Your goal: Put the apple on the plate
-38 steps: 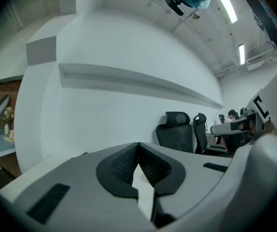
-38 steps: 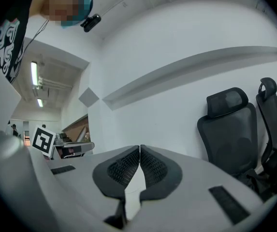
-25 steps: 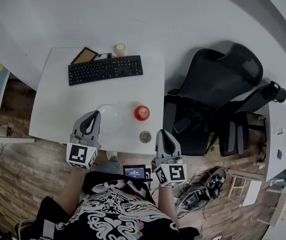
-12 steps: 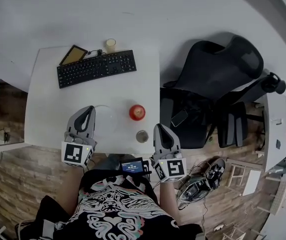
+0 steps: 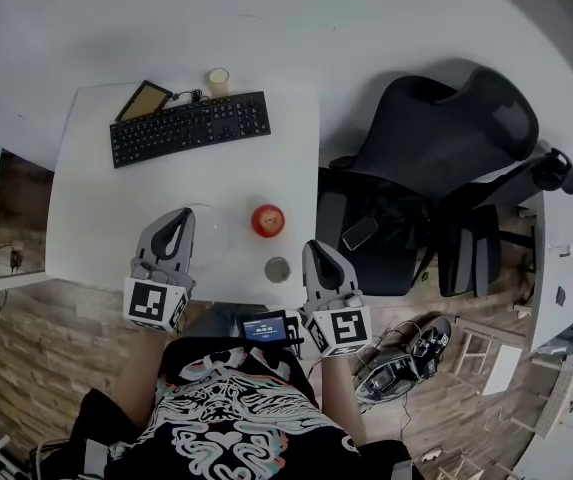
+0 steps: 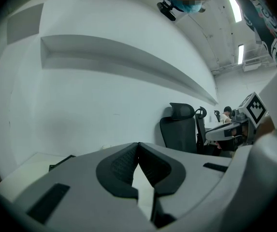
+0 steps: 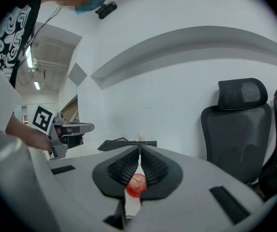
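On the white table [image 5: 86,218], near its front edge, the apple [image 5: 268,219] sits just beside the plate [image 5: 209,236], on the plate's right and not on it; I see both claws held at that same edge. For writing, all I can make out is the black-and-white square pattern on each claw's cube [image 5: 342,328]; the small lit screen [image 5: 265,328] at the person's waist shows figures too small to read; the keyboard [image 5: 190,129] at the far side has keys I cannot read either. My right claw [image 5: 316,248] has its jaws together with nothing between the pads; the apple lies ahead of it and a little to its left, well clear, and in the right gripper view it shows red through the gap below the closed tips. My left claw [image 5: 179,216] is also closed and empty; its tips show over the plate's left edge, with the apple off to its right.
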